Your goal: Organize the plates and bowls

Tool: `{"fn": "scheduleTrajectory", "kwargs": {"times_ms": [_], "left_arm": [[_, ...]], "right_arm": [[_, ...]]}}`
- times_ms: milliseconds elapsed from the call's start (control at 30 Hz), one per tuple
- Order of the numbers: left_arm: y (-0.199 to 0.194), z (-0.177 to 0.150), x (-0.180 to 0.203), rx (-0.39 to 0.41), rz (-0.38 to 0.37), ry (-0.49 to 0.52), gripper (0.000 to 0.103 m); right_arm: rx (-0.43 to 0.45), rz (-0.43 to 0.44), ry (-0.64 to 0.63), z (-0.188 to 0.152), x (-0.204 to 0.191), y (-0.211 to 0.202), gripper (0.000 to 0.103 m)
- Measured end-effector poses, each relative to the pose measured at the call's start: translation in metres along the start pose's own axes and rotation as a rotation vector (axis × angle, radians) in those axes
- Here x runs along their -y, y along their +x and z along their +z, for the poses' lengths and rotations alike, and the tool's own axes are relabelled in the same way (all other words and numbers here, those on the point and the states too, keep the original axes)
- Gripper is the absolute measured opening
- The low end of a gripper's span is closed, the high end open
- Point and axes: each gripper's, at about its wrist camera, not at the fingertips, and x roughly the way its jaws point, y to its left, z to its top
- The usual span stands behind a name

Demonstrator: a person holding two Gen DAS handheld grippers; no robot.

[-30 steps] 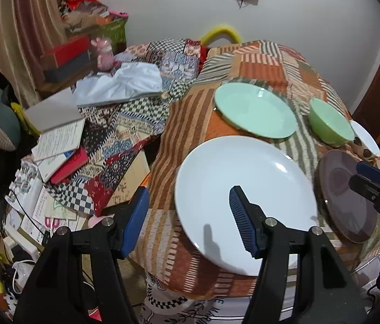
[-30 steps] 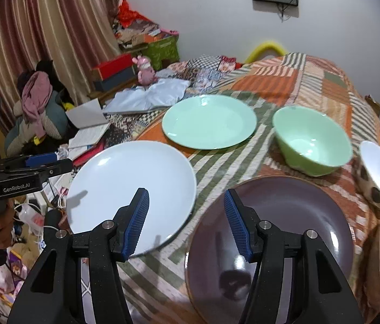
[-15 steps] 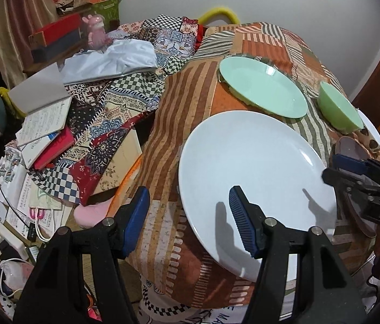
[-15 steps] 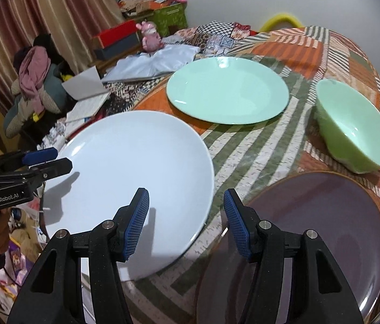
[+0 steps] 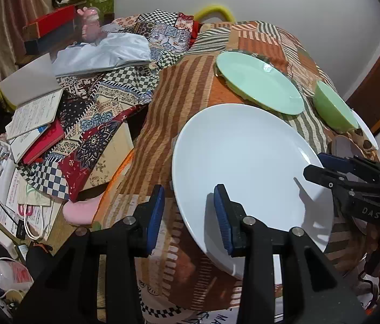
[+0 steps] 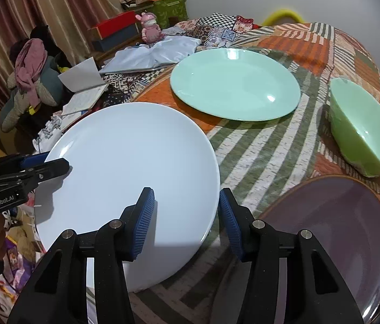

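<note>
- Right now my left gripper straddles the near-left rim of the white plate — one blue pad over the plate, the other outside its edge over the patchwork cloth. The jaws are closing, with the rim between them, but the pads are not pressing on it yet.
- My right gripper straddles the opposite rim of the same white plate, left pad over the plate, right pad over the striped cloth just beside the edge. Its jaws are closing too, rim between them, nothing clamped.
- Each gripper shows in the other's view, at the far side of the white plate.
- The white plate lies at the near edge of the counter, its outer part overhanging the cloth's edge.
- Beyond it sits the mint-green plate, flat on the cloth and apart from the white one.
- To the right of that is the green bowl, upright, near the purple plate.
- The purple plate lies just beside the white plate, on my right; whether they touch I cannot tell.
- A small patterned bowl peeks out behind the green bowl in the left view — mostly hidden.
- Off the counter to the left are open notebooks, a pale cloth bundle and a pink toy.
</note>
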Motion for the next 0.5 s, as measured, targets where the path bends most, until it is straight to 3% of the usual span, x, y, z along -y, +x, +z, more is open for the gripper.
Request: {"fn": "scheduleTrajectory", "kwargs": {"times_ms": [500], "left_arm": [[-0.0008, -0.0049, -0.0065, -0.001, 0.005, -0.025, 0.034]], "right_arm": [[-0.021, 0.075, 0.024, -0.0086, -0.0077, 0.0076, 0.045]]}}
